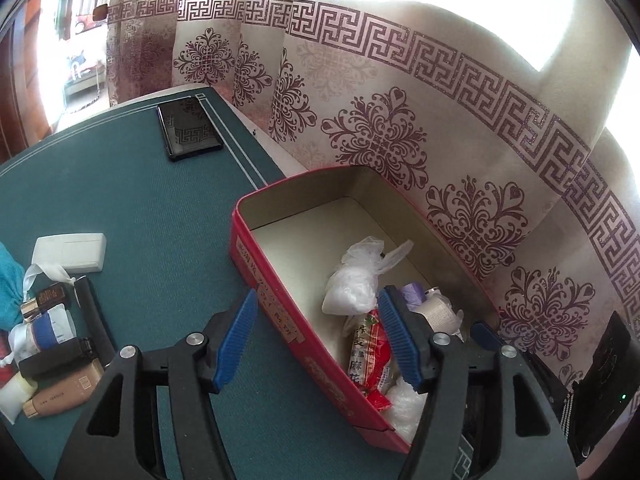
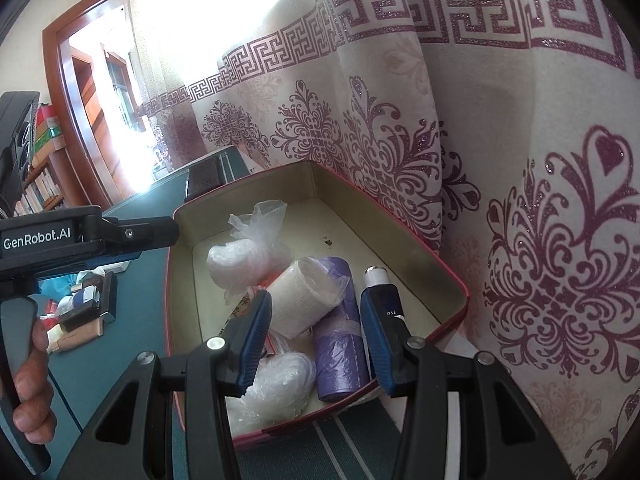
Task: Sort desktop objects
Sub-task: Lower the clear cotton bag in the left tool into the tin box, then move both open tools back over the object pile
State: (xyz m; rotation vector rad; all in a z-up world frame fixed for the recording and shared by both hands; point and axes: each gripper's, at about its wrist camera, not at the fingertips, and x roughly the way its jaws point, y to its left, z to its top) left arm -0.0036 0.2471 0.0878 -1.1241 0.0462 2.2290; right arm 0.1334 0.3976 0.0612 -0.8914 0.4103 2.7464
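Left gripper (image 1: pixel 318 344): jaws spread, nothing pinched; it hangs over the near wall of the red tin (image 1: pixel 256 280), one finger outside over the green table (image 1: pixel 140 208), the other above the tin's contents.

Right gripper (image 2: pixel 316 326): jaws spread over the tin (image 2: pixel 456 312), gripping nothing; between the fingers show a purple roll (image 2: pixel 344 356) and a white bandage roll (image 2: pixel 298 300), both lying on the tin floor.

Inside the tin: a knotted clear bag (image 1: pixel 354 276) of white stuff, a red snack packet (image 1: pixel 370 352), a second clear bag (image 2: pixel 276 392) at the near end, and a dark blue tube (image 2: pixel 384 300) with a silver cap lying beside the purple roll.

Unsorted pile (image 1: pixel 52 352) at the table's left edge: bottles, tubes and small boxes, well apart from the tin. A white box (image 1: pixel 70 252) lies just behind it. A black phone (image 1: pixel 188 128) lies at the far corner.

A hand (image 2: pixel 30 392) holds the left gripper's grip. A patterned curtain (image 1: pixel 440 128) hangs just behind the tin.
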